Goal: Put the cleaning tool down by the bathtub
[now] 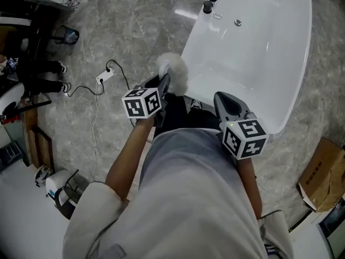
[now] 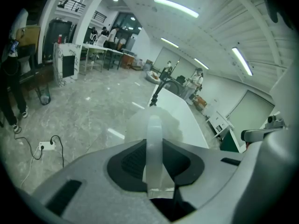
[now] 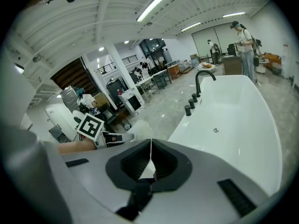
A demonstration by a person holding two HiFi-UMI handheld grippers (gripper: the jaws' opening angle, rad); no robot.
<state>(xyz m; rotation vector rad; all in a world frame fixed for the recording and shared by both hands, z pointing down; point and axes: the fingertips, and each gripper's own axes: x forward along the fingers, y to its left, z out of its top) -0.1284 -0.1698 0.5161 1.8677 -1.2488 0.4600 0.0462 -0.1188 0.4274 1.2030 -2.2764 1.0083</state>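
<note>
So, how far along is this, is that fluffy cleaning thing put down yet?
Not yet. The left gripper is clamped on the cleaning tool, held up beside the bathtub. The right gripper is shut and empty. Left to do: lower the tool to the floor by the tub and release it.

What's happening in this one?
A person stands beside a white bathtub with a gripper in each hand. The left gripper is clamped on the handle of a fluffy white cleaning tool, held above the floor by the tub's edge, not yet set down. The right gripper is shut and empty.
</note>
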